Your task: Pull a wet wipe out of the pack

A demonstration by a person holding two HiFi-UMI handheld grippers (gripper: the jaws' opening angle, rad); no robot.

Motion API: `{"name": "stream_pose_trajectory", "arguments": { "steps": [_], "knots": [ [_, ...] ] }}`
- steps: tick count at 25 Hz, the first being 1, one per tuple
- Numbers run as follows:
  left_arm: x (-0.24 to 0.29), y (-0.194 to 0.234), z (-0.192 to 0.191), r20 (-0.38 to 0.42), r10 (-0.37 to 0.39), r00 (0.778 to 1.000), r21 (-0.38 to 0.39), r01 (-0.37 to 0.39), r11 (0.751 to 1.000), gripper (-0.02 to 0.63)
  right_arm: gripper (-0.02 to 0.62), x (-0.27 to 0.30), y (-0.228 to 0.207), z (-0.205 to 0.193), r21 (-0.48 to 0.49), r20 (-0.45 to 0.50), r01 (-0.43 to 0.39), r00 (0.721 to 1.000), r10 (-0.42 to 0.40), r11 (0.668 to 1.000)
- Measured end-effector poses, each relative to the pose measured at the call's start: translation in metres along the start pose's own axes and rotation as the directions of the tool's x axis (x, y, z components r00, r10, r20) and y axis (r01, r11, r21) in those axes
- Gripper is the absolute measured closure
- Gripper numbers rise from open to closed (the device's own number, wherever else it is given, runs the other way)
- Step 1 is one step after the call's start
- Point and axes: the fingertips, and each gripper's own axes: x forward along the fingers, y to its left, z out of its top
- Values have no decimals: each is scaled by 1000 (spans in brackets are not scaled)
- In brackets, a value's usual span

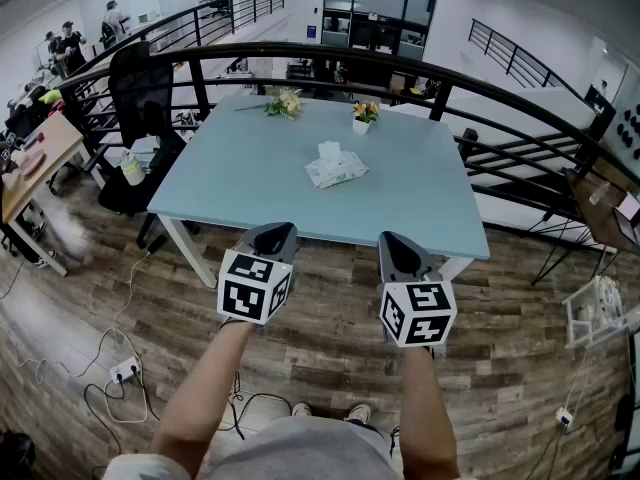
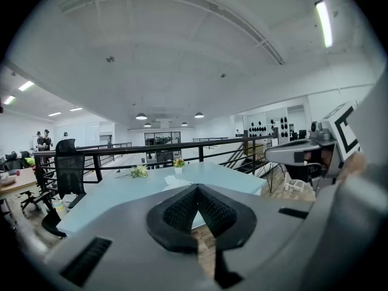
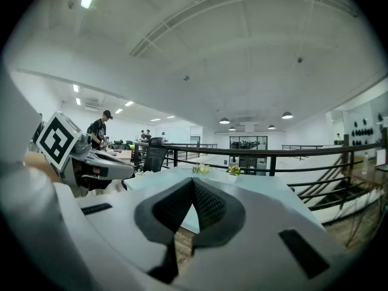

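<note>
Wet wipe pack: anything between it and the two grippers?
Head view: only bare blue table lies between the wet wipe pack and the left gripper and right gripper, both at its near edge.

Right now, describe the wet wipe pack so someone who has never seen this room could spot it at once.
Find the light blue table by the black railing. Near its middle lies the wet wipe pack, pale and flat. Unlike the flower bunch and flower pot at the far edge, it has a white wipe sticking up on top.
</note>
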Motion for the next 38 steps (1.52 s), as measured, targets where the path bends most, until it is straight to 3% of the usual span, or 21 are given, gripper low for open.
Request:
{"name": "stream_pose_trajectory", "arguments": {
  "steps": [14,23,38],
  "knots": [
    [3,15,-7,8,8,1000,-24,-7,1000,612,588,8,3,-2,7,-13,10,1000,-9,1000],
    [17,22,-7,4,14,1000,-16,-14,1000,612,535,27,0,-4,23,-11,-16,1000,16,1000],
    [85,42,-3,-34,30,999,-26,-31,999,612,486,90,-39,-12,39,-46,-50,998,52,998]
  ]
}}
